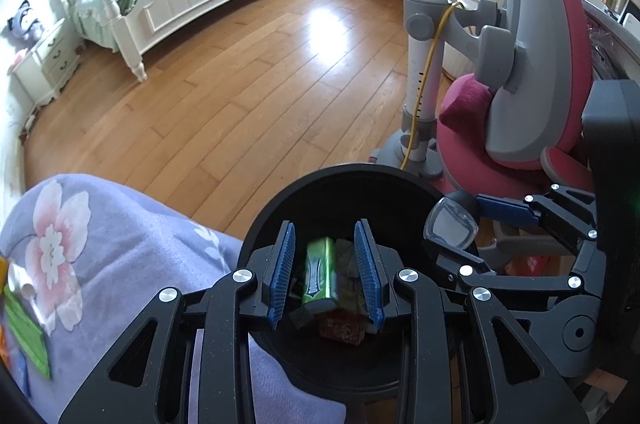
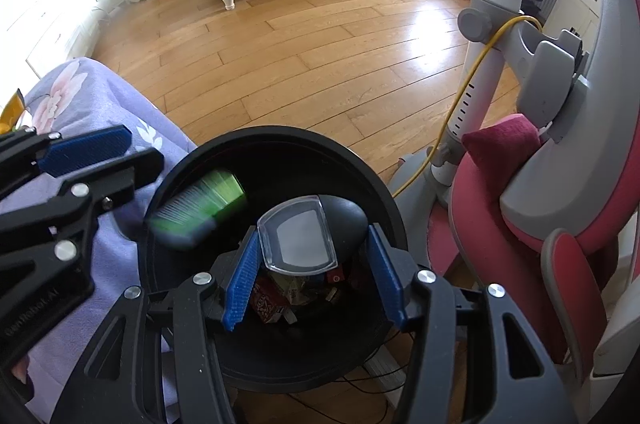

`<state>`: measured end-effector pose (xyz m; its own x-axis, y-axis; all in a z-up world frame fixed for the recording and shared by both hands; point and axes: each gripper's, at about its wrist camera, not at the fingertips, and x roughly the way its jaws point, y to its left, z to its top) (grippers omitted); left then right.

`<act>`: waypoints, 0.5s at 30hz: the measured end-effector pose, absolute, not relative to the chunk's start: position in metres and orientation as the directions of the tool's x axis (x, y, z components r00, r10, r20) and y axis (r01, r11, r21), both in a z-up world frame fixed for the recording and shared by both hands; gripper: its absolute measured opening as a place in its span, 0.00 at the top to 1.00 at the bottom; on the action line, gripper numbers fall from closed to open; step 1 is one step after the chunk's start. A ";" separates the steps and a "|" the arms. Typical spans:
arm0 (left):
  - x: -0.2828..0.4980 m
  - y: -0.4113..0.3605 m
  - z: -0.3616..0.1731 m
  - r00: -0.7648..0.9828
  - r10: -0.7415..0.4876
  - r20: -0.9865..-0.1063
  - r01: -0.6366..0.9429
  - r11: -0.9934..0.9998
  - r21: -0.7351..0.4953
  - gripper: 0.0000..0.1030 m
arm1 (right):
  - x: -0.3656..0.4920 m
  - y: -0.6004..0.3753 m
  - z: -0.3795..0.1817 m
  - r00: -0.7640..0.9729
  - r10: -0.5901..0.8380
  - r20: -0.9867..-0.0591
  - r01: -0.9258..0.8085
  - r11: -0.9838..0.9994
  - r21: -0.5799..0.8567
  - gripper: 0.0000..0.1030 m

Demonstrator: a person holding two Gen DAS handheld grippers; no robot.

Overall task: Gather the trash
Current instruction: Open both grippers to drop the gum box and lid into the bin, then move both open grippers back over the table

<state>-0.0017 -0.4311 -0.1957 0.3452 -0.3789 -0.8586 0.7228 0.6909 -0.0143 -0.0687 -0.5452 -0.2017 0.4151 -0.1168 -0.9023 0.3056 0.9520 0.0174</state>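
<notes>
Green wrapper point(image 1: 320, 274) is dropping into the bin point(image 1: 340, 175) below your spread left gripper point(image 1: 326, 274). Your right gripper point(image 2: 316, 278) pinches a black device point(image 2: 308, 236). Wrappers at the frame's left edge remain.

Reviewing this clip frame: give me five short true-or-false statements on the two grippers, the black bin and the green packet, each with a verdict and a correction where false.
1. The left gripper is open above the black bin. True.
2. The green packet is clamped between the left gripper's pads. False: it is blurred and loose over the bin, touching neither pad.
3. The right gripper holds a dark oval gadget with a clear window. True.
4. The bin is empty. False: wrappers lie at its bottom.
5. The bin stands on the bed. False: it stands on the wooden floor, beside a purple floral blanket.
</notes>
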 end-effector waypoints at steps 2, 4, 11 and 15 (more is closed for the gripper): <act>-0.001 -0.432 -0.195 0.346 -0.379 -0.858 0.722 0.692 -0.014 0.69 | -0.069 -0.545 -0.203 0.409 -0.113 -0.905 0.305 0.952 0.019 0.48; -0.001 -0.432 -0.194 0.347 -0.380 -0.857 0.721 0.693 -0.015 0.69 | -0.069 -0.547 -0.203 0.408 -0.122 -0.905 0.313 0.950 0.013 0.41; -0.002 -0.432 -0.191 0.356 -0.379 -0.854 0.709 0.705 -0.018 0.55 | -0.071 -0.548 -0.200 0.415 -0.139 -0.899 0.320 0.948 0.001 0.30; -0.002 -0.429 -0.189 0.355 -0.383 -0.852 0.707 0.707 -0.023 0.55 | -0.071 -0.546 -0.199 0.417 -0.137 -0.899 0.314 0.949 0.001 0.30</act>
